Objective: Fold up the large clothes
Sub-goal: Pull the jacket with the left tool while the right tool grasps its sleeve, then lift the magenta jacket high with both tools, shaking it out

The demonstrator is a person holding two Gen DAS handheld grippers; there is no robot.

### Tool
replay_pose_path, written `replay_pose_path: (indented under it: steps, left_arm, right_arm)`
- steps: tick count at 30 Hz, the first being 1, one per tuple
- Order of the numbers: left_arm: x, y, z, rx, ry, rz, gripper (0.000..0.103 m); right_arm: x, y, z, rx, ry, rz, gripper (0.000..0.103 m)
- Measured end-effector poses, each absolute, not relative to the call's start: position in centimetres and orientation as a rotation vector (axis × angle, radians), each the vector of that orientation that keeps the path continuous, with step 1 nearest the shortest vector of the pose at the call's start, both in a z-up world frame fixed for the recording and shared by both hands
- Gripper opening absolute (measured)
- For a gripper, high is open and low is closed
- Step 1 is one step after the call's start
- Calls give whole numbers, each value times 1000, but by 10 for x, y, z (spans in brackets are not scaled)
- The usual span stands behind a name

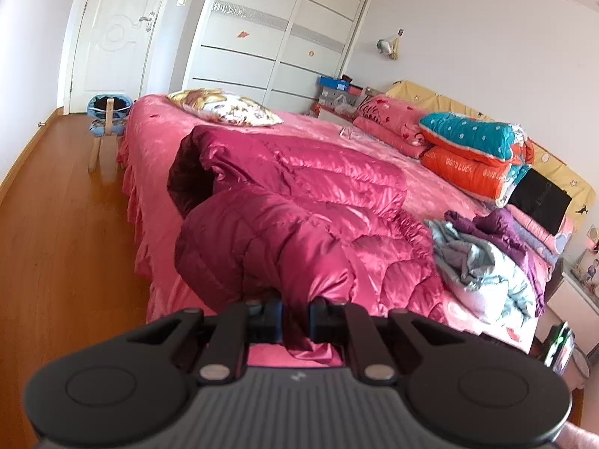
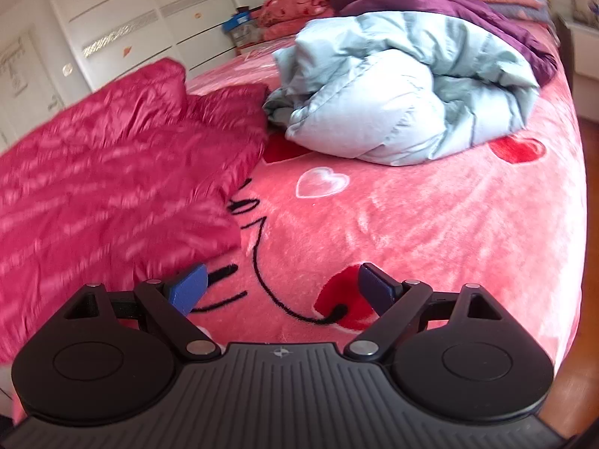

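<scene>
A shiny magenta puffer coat lies spread over the pink bed, one part hanging past the near edge. My left gripper is shut on a pinch of the magenta coat's fabric, which bunches between its pads. In the right wrist view the same magenta coat lies at the left, blurred. My right gripper hovers open above the bare pink blanket, its blue pads wide apart with nothing between them. A crumpled pale blue coat sits beyond it, with a purple coat behind.
Folded orange and teal quilts and pink bedding are stacked at the headboard. A patterned pillow lies at the far corner. A small wooden chair stands on the wood floor left of the bed. White wardrobe behind.
</scene>
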State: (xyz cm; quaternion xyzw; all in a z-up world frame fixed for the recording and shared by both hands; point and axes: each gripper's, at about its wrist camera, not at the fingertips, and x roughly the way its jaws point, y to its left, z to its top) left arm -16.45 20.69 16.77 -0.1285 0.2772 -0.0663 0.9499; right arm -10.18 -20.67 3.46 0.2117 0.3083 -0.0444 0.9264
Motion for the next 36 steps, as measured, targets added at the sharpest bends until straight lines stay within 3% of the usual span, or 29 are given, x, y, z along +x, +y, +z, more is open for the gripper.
replay_pose_path:
  steps: [10,22,25,26,28,33,36]
  left_arm:
    - [-144,217,147,-243,622,-86,9]
    - [-132,219,136,-222,671,-37,9]
    - [-128,216,135,-212,675,-34,9]
    - [-128,216,134,-210,676,-33,9]
    - [-126,214,135,-213,675,-34,9]
    - [-126,210,138,-215,652,-40,9]
    - [-130,207,141,-216,630,-51,9]
  right_arm:
    - [-65,-199,43,499,606,-32,103]
    - [5,-208,16,778,601,117,99]
    - [14,-201,14,775,620,141,80]
    - [15,-199,14,780,628,149,64]
    - [20,-196,11,813,644,156,49]
    - [17,-191,21,813,662,158,28]
    - [10,-191,31,843,650,189,23]
